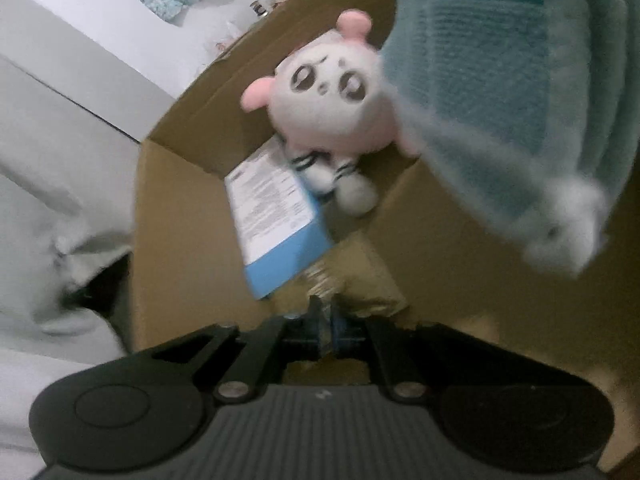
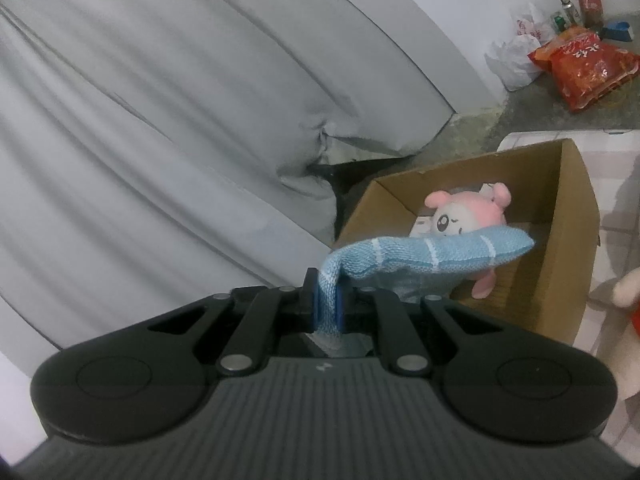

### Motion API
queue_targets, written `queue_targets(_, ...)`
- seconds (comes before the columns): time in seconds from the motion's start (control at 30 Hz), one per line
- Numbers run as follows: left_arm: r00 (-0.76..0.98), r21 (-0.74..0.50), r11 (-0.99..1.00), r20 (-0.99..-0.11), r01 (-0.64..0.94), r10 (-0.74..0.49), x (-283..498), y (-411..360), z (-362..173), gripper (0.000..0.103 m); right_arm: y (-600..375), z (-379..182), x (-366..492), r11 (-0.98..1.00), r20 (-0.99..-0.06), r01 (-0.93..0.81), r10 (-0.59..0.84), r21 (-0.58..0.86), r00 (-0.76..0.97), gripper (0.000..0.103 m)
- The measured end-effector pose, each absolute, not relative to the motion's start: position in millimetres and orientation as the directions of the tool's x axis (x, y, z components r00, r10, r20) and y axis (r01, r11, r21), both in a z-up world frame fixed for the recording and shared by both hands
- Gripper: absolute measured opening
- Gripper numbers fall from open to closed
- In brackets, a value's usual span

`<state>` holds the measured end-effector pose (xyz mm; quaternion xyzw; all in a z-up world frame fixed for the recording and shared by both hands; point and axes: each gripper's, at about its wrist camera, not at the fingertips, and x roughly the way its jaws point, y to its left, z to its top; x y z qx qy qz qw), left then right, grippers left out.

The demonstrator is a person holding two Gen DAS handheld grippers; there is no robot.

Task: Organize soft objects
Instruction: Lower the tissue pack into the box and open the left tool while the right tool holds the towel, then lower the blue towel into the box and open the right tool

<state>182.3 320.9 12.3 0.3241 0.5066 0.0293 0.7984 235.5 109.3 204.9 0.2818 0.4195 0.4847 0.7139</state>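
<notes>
Task part done, by my reading: plush already lies in the box, beside a blue-edged carton. Another soft toy waits outside on the floor.

Right gripper: jaws clamped on blue cloth, which hangs over the box.

Left gripper: jaws together at the box flap; whether they pinch it, I cannot tell.

Your left wrist cam sits right over the cardboard box, tilted steeply down into it, super close. Your right wrist cam looks flatter across the floor, box further off at right. Both catch the box and the pink plush inside.
</notes>
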Motion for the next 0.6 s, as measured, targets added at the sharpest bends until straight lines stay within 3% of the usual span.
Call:
queue_targets(0.13, 0.450, 0.434, 0.860, -0.845, 0.266, 0.288, 174, 339, 21, 0.016, 122, 197, 239, 0.373, -0.334, -0.455, 0.928, 0.808, 0.168, 0.007)
queue_targets(0.37, 0.425, 0.436, 0.884, -0.841, 0.169, 0.334, 183, 350, 12, 0.014, 129, 194, 244, 0.397, -0.354, -0.464, 0.918, 0.792, 0.181, 0.007)
queue_targets(0.43, 0.430, 0.445, 0.877, -0.838, 0.183, 0.335, 174, 347, 18, 0.018, 129, 192, 245, 0.401, -0.358, -0.468, 0.916, 0.787, 0.183, 0.007)
queue_targets(0.5, 0.461, 0.450, 0.875, -0.824, 0.177, 0.330, 169, 346, 25, 0.030, 132, 191, 246, 0.413, -0.368, -0.470, 0.910, 0.780, 0.189, 0.007)
queue_targets(0.6, 0.500, 0.422, 0.892, -0.815, 0.163, 0.294, 157, 345, 45, 0.032, 137, 188, 246, 0.439, -0.395, -0.478, 0.898, 0.761, 0.195, 0.007)
